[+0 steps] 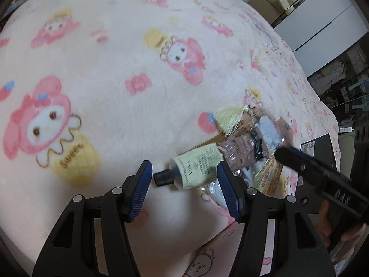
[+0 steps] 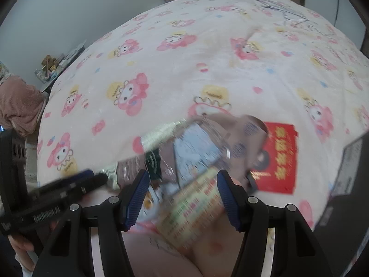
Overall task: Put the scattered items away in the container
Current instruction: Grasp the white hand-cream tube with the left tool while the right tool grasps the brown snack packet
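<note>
A pale green tube with a black cap (image 1: 191, 170) lies on the pink cartoon blanket (image 1: 115, 80), between the open fingers of my left gripper (image 1: 184, 177). Beside it lies a pile of clear plastic packets (image 1: 249, 143) and a printed yellow packet (image 1: 269, 175). My right gripper (image 2: 182, 184) is open over that same pile (image 2: 198, 152), which is blurred. A red packet (image 2: 276, 157) lies right of the pile. The black box (image 2: 350, 173) sits at the right edge; it also shows in the left wrist view (image 1: 322, 145).
The right gripper's black finger (image 1: 306, 164) crosses the left wrist view at the right. The left gripper (image 2: 57, 191) shows at the left of the right wrist view. A white cabinet (image 1: 322, 30) and shelves stand beyond the bed.
</note>
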A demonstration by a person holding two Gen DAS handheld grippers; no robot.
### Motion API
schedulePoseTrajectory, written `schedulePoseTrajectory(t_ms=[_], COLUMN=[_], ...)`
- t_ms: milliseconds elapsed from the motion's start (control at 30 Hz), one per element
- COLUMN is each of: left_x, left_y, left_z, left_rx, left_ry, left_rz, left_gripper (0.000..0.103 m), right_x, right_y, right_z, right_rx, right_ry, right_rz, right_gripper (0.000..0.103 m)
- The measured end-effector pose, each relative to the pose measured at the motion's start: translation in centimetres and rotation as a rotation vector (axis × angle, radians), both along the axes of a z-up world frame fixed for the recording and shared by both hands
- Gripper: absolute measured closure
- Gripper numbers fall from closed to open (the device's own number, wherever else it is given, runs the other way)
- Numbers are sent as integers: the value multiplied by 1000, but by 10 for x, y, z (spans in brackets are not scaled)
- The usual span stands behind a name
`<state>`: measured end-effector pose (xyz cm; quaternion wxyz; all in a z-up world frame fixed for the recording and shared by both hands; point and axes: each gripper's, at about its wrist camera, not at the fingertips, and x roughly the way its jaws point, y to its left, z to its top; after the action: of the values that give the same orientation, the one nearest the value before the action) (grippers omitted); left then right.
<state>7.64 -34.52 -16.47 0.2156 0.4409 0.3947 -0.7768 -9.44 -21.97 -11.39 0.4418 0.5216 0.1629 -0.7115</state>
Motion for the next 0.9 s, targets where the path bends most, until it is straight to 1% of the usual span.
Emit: schedulePoseTrajectory(t_ms=[67,133,200,233,267,300,400,467,533,567,667,700,800,867,900], left_x=[0,-1,-3,-4,-4,-4,-3,1,5,7,3,3,3,5,5], left_y=[-3,-5,-6,-6,-6,-7,-9,-8,-6,-5,-3,-4,-9,-16,-19], left_z=[-8,-13,-14,-13,-12,-11,-11,-11,-10,-10,-14,-14,-11,-9,-8], left_rx=[25,54,77,83,83,79,92,92,93,94,88,87,74,77,83], left_ry=[3,21,47,53,58,59,45,18,6,7,5,4,40,59,60], left_rz=[7,8,0,-5,-7,-7,4,15,8,3,-11,-6,22,37,42], left_gripper=[41,41,45,45,45,46,46,46,46,46,48,48,47,47,47], right_x=[-3,-7,-8,-7,-6,-4,3,0,-4,-6,-7,-4,11,18,20], right_y=[-8,-16,-20,-22,-23,-23,-22,-19,-20,-21,-30,-33,-32,-25,-19], right_z=[-7,-17,-20,-20,-21,-20,-17,-15,-12,-13,-18,-20,-18,-17,-17], right_rx=[2,5,-5,-14,-20,-21,-8,-15,-18,-22,-37,-31,14,37,39], right_ry=[-23,-70,-98,-116,-142,-158,-118,-92,-40,-39,-115,-125,-79,-98,-124], right_rz=[13,26,39,48,61,68,77,49,25,31,98,119,145,149,151], right_gripper=[45,45,46,48,54,55,57,57,57,57,57,57,57,58,58])
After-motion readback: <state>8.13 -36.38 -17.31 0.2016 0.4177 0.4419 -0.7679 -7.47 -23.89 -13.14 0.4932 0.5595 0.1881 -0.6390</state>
